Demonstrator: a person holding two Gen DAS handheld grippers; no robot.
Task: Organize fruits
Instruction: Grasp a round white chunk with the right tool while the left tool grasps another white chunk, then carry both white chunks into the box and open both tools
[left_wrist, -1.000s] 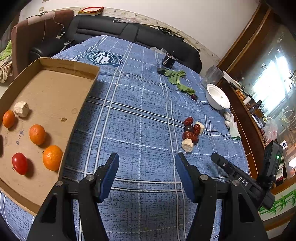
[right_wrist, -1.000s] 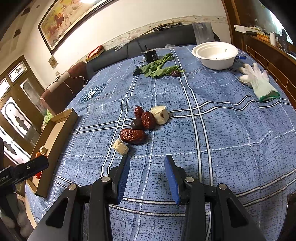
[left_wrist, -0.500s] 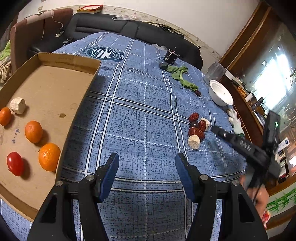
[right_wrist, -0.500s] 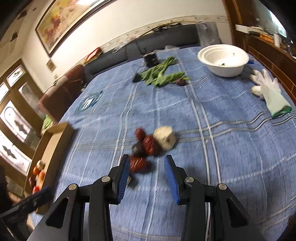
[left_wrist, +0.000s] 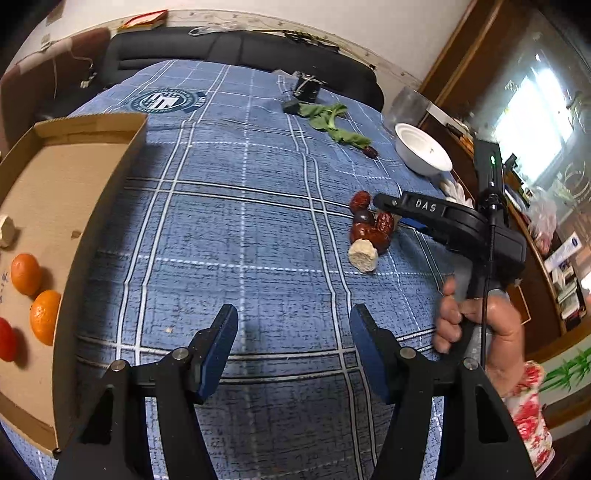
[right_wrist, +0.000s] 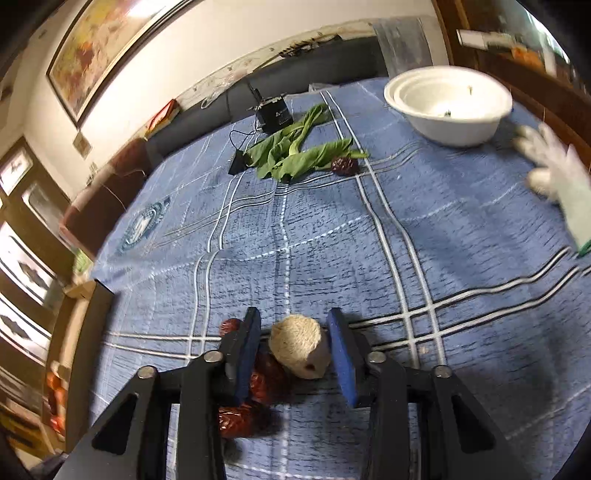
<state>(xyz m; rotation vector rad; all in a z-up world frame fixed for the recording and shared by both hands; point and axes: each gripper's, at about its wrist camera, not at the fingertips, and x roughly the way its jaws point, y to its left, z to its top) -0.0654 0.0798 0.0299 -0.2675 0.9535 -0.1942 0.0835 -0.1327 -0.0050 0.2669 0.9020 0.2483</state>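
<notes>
Nearest to us in the right wrist view, our right gripper (right_wrist: 293, 332) has its blue pads either side of a pale, rough, roundish lump (right_wrist: 300, 350); the jaws are closing and gaps still show on both sides, so nothing is clamped. Red dates (right_wrist: 258, 384) lie just left of the lump, partly under the left finger.

In the left wrist view, our left gripper (left_wrist: 293, 332) hangs with jaws apart over the blue plaid tablecloth (left_wrist: 240, 229), nothing between them. At near left sits the cardboard tray (left_wrist: 107, 206), holding two oranges (left_wrist: 44, 321), a red fruit (left_wrist: 5, 343) at the frame edge and a pale lump (left_wrist: 6, 230).

Farther off, leafy greens (right_wrist: 295, 155) lie with another date (right_wrist: 344, 165) touching their right end. At far right stand a white bowl (right_wrist: 448, 105) and a white glove (right_wrist: 557, 181).
</notes>
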